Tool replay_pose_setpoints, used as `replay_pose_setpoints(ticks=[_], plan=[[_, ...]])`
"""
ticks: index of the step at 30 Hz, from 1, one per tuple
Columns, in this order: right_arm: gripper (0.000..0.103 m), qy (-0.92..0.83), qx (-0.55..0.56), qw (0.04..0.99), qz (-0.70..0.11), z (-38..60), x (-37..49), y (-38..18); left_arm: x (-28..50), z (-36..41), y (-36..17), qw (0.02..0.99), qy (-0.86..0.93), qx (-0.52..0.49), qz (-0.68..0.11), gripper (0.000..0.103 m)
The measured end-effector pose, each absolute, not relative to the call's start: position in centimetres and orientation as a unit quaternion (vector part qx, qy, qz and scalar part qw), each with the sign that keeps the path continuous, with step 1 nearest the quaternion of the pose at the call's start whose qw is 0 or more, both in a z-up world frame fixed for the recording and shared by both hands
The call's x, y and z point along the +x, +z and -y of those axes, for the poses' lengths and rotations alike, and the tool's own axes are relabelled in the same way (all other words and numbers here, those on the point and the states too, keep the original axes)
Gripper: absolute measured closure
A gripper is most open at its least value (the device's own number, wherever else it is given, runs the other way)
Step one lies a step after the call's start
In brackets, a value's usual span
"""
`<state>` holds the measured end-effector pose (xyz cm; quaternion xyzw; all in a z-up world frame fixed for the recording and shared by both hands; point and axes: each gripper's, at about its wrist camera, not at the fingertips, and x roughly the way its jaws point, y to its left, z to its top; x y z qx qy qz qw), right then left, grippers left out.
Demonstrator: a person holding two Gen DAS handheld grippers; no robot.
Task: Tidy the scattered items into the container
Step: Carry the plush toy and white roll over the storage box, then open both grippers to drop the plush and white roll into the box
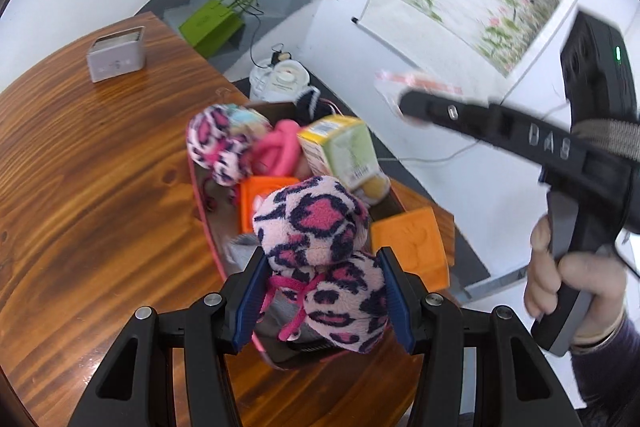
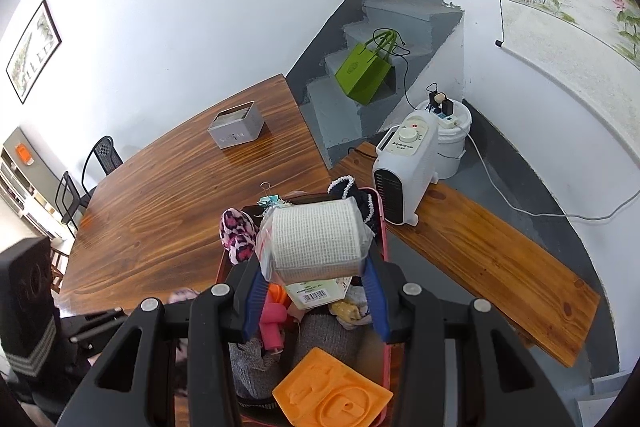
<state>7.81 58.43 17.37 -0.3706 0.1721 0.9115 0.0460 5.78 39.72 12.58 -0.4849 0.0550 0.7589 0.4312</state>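
Note:
My left gripper point(image 1: 322, 259) is shut on a pink leopard-print plush slipper point(image 1: 316, 223), its blue pads pressing both sides, above the pink-rimmed container point(image 1: 197, 187). Inside lie a matching slipper point(image 1: 216, 143), a yellow-green carton point(image 1: 340, 151), a pink item and orange blocks point(image 1: 408, 247). My right gripper point(image 2: 312, 259) is shut on a white gauze roll point(image 2: 316, 239) in a clear bag, held over the same container point(image 2: 385, 239). An orange moulded piece point(image 2: 332, 387) and grey cloth lie below it. The right gripper point(image 1: 412, 107) also shows in the left wrist view, held by a hand point(image 1: 568, 279).
The wooden table point(image 1: 80, 207) carries a grey tin point(image 2: 236, 127). A white heater point(image 2: 404, 167) stands on a wooden bench point(image 2: 500, 267) right of the container, with a white bucket point(image 2: 452, 131) behind. A green bag point(image 2: 364, 75) sits on grey stairs. Chairs point(image 2: 100, 155) stand far left.

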Motion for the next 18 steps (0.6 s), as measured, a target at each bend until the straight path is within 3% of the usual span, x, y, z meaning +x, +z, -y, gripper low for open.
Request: replay_pose_setpoints(ticks=[14,16,18], plan=[[0.056,0.913,-0.367,0.032,-0.173,-59.3,7.8,17.5,7.2,-40.5,10.0,0.427,0.737,-0.519,-0.062,0.047],[0.056,0.914,-0.368,0.019,-0.172,-59.0,7.5,17.6,7.2,-40.5,10.2,0.433,0.731,-0.525,-0.057,0.043],[0.056,0.914,-0.369,0.006,-0.168,-58.5,7.3,17.7,7.4,-40.4,10.6,0.433,0.731,-0.524,-0.054,0.031]])
